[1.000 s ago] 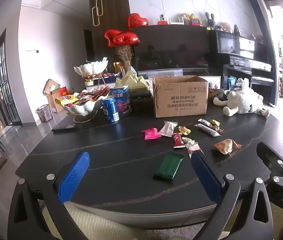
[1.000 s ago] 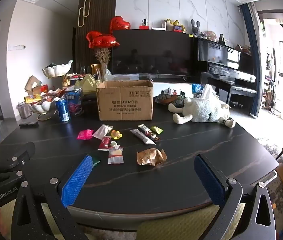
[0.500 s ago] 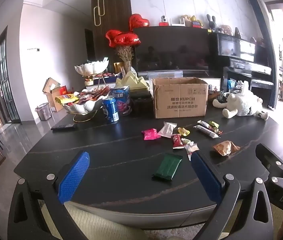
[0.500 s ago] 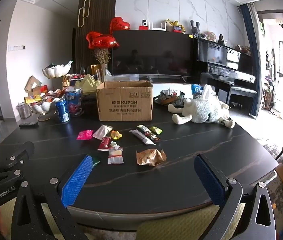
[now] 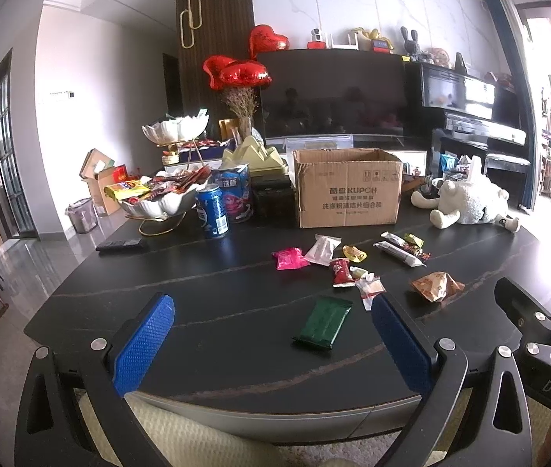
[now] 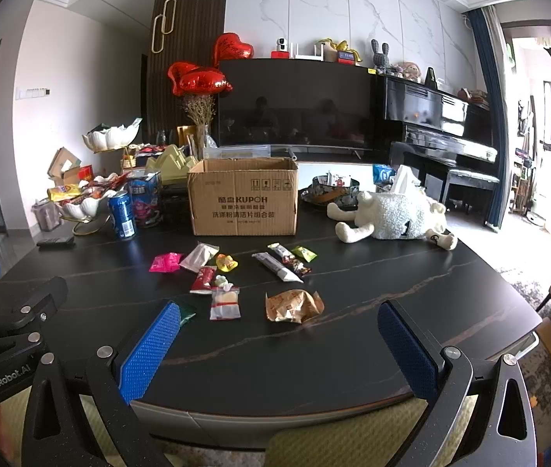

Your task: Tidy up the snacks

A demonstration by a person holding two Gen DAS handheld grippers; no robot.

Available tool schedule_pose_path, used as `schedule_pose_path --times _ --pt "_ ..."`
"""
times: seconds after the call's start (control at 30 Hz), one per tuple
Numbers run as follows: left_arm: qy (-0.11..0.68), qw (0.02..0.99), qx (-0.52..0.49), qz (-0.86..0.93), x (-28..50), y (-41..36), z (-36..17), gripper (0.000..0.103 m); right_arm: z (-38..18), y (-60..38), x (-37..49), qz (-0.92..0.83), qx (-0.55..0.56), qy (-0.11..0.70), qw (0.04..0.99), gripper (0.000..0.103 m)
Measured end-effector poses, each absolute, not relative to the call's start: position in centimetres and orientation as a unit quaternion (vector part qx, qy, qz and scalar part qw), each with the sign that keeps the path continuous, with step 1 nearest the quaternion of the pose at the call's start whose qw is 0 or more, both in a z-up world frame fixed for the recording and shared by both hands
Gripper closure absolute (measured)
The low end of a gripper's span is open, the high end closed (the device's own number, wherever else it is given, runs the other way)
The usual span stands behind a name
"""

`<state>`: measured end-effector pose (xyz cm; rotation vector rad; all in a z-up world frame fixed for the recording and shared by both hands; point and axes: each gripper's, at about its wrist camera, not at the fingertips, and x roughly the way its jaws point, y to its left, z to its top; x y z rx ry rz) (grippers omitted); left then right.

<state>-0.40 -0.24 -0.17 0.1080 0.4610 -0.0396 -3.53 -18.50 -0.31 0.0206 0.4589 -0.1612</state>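
Observation:
Several loose snack packets lie on the black table (image 5: 217, 295): a green packet (image 5: 323, 323), a pink one (image 5: 289, 258), a red one (image 5: 341, 271), a crumpled orange-brown wrapper (image 5: 435, 286) (image 6: 293, 306) and a clear packet (image 6: 225, 302). An open cardboard box (image 5: 347, 192) (image 6: 244, 202) stands behind them. My left gripper (image 5: 271, 344) is open and empty at the table's near edge, the green packet between its fingers' line of sight. My right gripper (image 6: 281, 350) is open and empty, just short of the orange-brown wrapper.
A white bowl stand (image 5: 158, 202) full of snacks, a blue can (image 5: 212, 212) and a blue snack box (image 5: 234, 192) stand at the back left. A black remote (image 5: 120, 244) lies left. A white plush sheep (image 6: 396, 216) lies at the right. Chair backs (image 6: 353, 439) sit below the grippers.
Both grippers stay open and nearly still; the left view has shifted very slightly closer to the table. Nothing on the table has moved.

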Motion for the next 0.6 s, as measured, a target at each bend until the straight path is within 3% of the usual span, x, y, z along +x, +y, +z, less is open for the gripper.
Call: schedule_pose_path --times 0.6 --pt "0.23 0.972 0.051 -0.02 -0.24 -0.04 -0.22 0.0 -0.31 -18.43 -3.61 -0.08 0.01 0.227 0.971 0.0"
